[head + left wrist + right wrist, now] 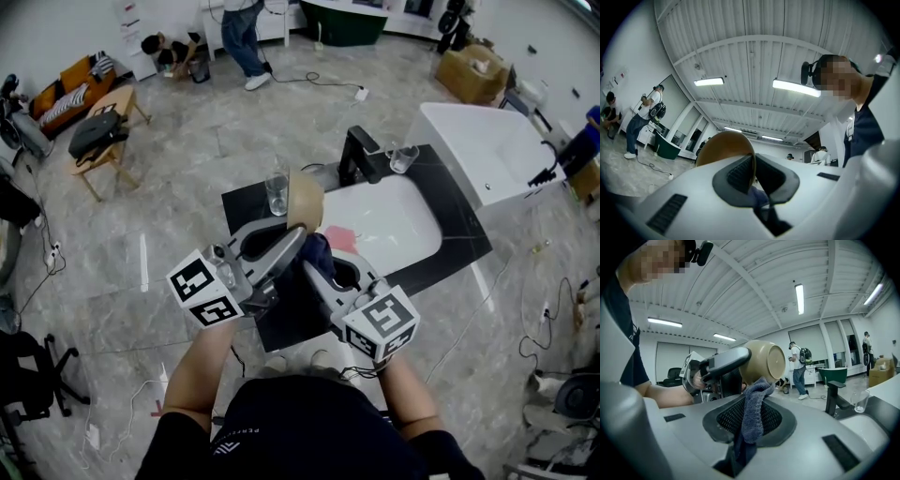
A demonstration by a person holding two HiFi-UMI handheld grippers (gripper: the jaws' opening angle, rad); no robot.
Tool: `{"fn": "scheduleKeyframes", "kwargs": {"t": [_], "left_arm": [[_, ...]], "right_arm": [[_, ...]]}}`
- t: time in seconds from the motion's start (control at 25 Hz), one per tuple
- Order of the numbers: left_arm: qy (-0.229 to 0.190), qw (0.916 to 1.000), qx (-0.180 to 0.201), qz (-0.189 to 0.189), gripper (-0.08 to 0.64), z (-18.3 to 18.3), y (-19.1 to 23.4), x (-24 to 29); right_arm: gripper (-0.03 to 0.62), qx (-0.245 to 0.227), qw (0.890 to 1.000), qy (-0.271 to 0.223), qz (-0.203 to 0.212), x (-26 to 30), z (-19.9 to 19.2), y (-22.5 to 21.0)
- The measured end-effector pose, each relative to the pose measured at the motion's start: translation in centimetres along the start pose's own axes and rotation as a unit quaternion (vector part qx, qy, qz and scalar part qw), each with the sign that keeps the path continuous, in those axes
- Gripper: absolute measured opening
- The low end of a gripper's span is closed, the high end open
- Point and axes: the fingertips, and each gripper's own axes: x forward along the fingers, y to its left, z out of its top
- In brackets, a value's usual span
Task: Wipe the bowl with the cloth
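A tan bowl (306, 201) is held tipped on its side above the counter, and my left gripper (294, 236) is shut on its rim. In the left gripper view the rim of the bowl (724, 145) runs between the pads. My right gripper (315, 266) is shut on a dark blue cloth (318, 251), just below and beside the bowl. In the right gripper view the cloth (752, 416) rises from between the pads. Its top end touches the underside of the bowl (766, 361), whose base faces the camera. The left gripper's finger (724, 363) lies across the bowl's rim.
Below the grippers are a black counter (459, 234) with a white sink (394, 220), a black faucet (361, 155), and a pink item (342, 237) in the basin. One glass (277, 192) stands left of the bowl, another (403, 157) by the faucet. People stand far off.
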Motion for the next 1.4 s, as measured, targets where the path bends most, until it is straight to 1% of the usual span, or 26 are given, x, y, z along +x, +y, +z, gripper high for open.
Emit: {"fn": "scheduleKeyframes", "kwargs": {"t": [0.16,0.36,0.64,0.92,1.12,1.28,1.4], "left_arm": [[-0.004,0.9999,-0.015,0.006,0.015,-0.3,0.4,-0.2],[0.0,0.9996,-0.024,0.017,0.016,-1.1,1.0,-0.9],[0.005,0.9989,-0.037,0.029,0.015,-1.8,1.4,-2.3],[0.011,0.9982,-0.05,0.032,0.015,-2.8,1.9,-2.8],[0.006,0.9967,-0.075,0.03,0.015,-3.6,2.1,-3.5],[0.007,0.9963,-0.081,0.029,0.015,-3.7,2.0,-4.3],[0.024,0.996,-0.083,0.02,0.015,-4.4,1.6,-4.3]], "right_arm": [[0.069,-0.006,1.0,0.0,0.013,-0.2,0.3,0.7],[0.069,-0.017,0.999,-0.006,0.031,-0.5,0.6,1.6],[0.069,-0.027,0.999,-0.009,0.038,-0.7,0.9,2.3],[0.069,-0.047,0.998,-0.011,0.037,-0.9,1.3,2.0],[0.069,-0.07,0.997,-0.012,0.03,-0.8,1.3,1.9],[0.069,-0.063,0.998,-0.021,0.022,-0.9,1.7,1.8],[0.069,-0.063,0.997,-0.034,0.016,-1.1,2.7,1.6]]}}
